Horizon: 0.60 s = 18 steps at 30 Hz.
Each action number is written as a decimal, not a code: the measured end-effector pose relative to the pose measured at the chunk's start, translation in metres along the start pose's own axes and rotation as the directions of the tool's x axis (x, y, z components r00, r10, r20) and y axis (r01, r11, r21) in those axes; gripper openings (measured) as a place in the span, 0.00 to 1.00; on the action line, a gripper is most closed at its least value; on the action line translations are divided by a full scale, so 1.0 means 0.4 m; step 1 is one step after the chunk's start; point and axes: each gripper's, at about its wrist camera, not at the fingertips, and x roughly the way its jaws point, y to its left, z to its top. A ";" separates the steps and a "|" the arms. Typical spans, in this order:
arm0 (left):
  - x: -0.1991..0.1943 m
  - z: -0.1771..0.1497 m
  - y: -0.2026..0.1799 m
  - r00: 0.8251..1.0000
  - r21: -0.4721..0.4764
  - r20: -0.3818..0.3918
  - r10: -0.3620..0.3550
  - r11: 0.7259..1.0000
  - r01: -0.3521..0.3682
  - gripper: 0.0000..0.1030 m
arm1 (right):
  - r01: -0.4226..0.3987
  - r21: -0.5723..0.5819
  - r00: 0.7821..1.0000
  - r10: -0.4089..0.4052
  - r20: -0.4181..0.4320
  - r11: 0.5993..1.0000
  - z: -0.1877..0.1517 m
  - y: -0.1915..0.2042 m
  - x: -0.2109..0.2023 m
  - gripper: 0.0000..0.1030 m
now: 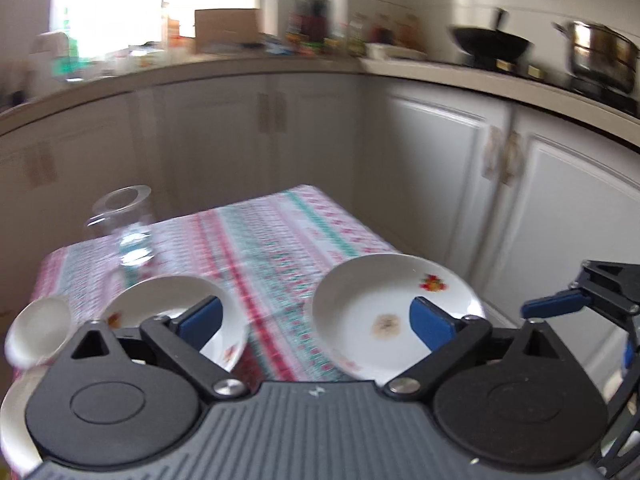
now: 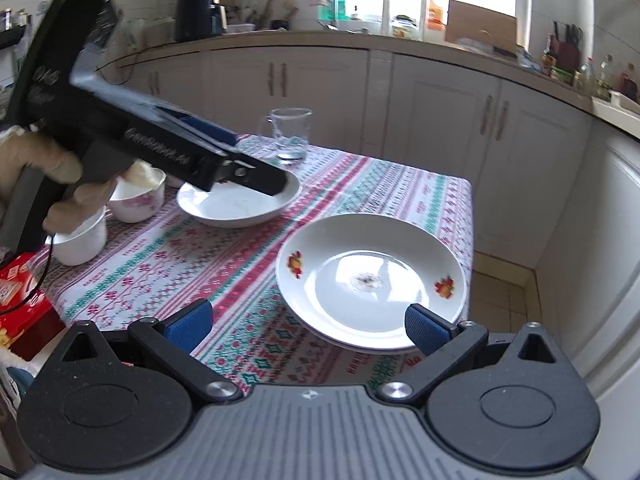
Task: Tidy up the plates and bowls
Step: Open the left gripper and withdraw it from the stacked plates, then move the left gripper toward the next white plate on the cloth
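Nearest to us in the right wrist view, the right tongs (image 2: 308,324) stand spread wide with nothing pressed between the blue pads. Their right pad (image 2: 426,330) sits at the near rim of a white plate with fruit prints (image 2: 370,280), which looks to rest on a second plate; whether the pad touches the rim we cannot tell. Ahead and to the left of these tongs a deeper white plate (image 2: 240,204) lies on the patterned surface (image 2: 192,264). The left tongs (image 2: 256,178) reach over it, held by a gloved hand (image 2: 48,164).

From the left wrist view we see the left tongs (image 1: 316,320) released, jaws wide apart and empty, with the deep plate (image 1: 168,300) behind the left pad and the fruit-print plate (image 1: 372,304) behind the right pad.

Further left of the left tongs stand a flowered bowl (image 2: 136,200) and a plain white cup (image 2: 80,240). Beyond the deep plate a clear glass jug (image 2: 290,132) stands upright. A red box (image 2: 20,300) lies at the surface's left edge.
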 end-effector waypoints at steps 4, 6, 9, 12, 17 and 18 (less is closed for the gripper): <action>-0.003 -0.064 0.005 0.987 -0.045 0.016 0.157 0.987 -0.156 0.97 | -0.022 -0.013 1.000 0.022 -0.018 1.000 0.000 0.010 0.018 1.00; 0.012 -0.092 0.010 0.976 -0.051 0.003 0.218 0.975 -0.218 0.97 | -0.031 -0.026 0.999 0.030 -0.032 0.999 0.001 0.017 0.025 1.00; 0.050 -0.124 0.036 0.966 -0.068 -0.048 0.256 0.964 -0.259 0.97 | -0.040 -0.050 0.998 0.038 -0.044 0.998 0.008 0.026 0.033 1.00; 0.094 -0.147 0.062 0.956 -0.100 -0.104 0.274 0.953 -0.284 0.97 | -0.042 -0.063 0.998 0.039 -0.049 0.997 0.018 0.029 0.040 1.00; 0.139 -0.187 0.097 0.940 -0.126 -0.170 0.296 0.939 -0.318 0.97 | -0.055 -0.069 0.996 0.050 -0.071 0.996 0.035 0.015 0.064 1.00; 0.149 -0.190 0.107 0.940 -0.137 -0.176 0.291 0.939 -0.316 0.97 | -0.056 -0.073 0.996 0.050 -0.078 0.996 0.040 0.012 0.072 1.00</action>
